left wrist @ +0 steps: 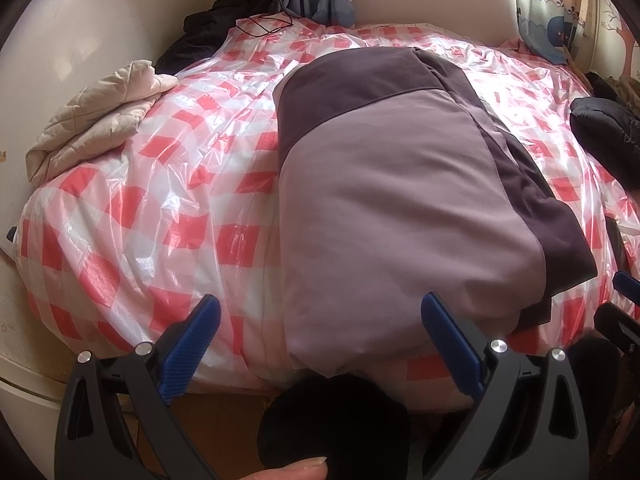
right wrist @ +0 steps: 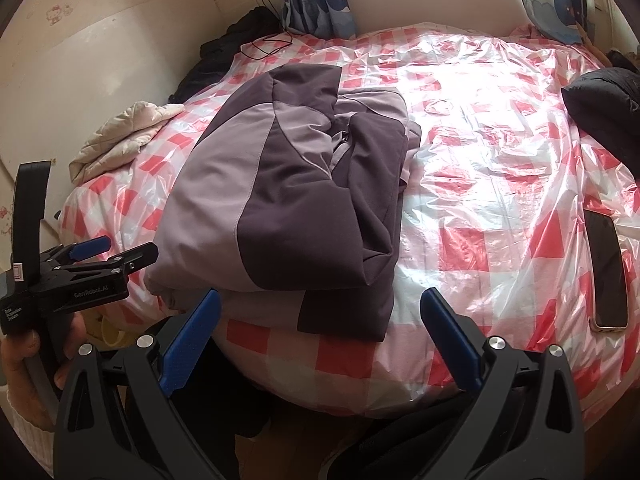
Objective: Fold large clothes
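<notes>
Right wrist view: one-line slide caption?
Folded purple jacket lies on the checkered bed cover; both grippers, right and left, open and empty, phone at right.

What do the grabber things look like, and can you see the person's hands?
Both grabbers are black plastic with blue ribbed finger pads and shiny silver bolts. The left gripper has white "GenRobot.AI" lettering on its side. A bare hand with a white knitted cuff holds it. The right gripper looks the same.

Jacket (right wrist: 288,200), two-tone: light mauve panels with dark purple panels. It lay folded into a compact, roughly rectangular bundle, layers stacked, on the left half of the bed (right wrist: 480,160), its near edge close to the bed's front edge; a dark sleeve was folded across the top.
</notes>
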